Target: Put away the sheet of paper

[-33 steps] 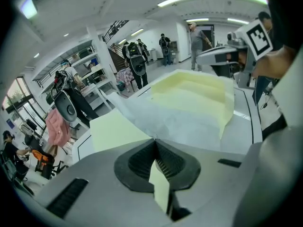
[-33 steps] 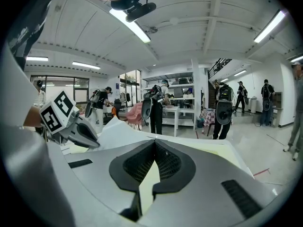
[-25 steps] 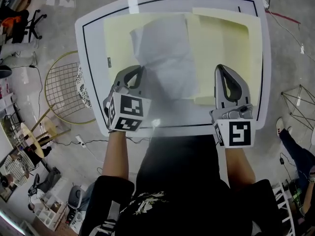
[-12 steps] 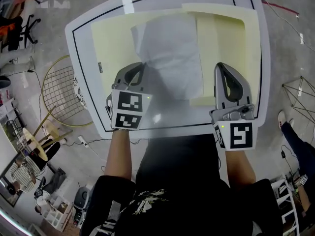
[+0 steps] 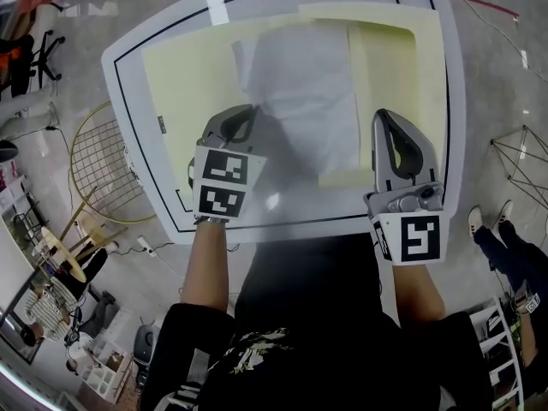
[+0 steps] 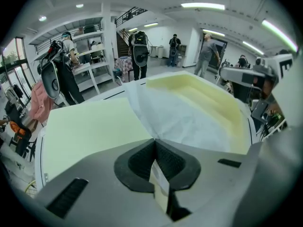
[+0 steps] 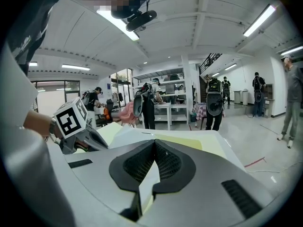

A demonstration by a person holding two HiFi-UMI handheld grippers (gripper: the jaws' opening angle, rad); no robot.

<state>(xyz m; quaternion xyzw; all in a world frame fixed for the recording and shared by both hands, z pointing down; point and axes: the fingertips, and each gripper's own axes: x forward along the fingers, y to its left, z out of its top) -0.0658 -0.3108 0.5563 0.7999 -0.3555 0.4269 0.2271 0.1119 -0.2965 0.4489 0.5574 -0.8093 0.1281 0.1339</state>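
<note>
An open pale yellow folder covers most of the white table. A white sheet of paper lies across its middle, slightly crumpled. My left gripper is at the sheet's near left edge, shut on the sheet of paper; in the left gripper view the sheet fans out from the closed jaws over the folder. My right gripper is shut on the near edge of the folder's right flap, a thin pale strip showing between its jaws.
A gold wire stool stands on the floor left of the table, with cables around it. The table's near edge is close to the person's body. Shelves and several standing people fill the room beyond the far edge.
The head view has swung, so table and folder sit lower and further left. Both grippers keep their holds. The left gripper has edged slightly right.
</note>
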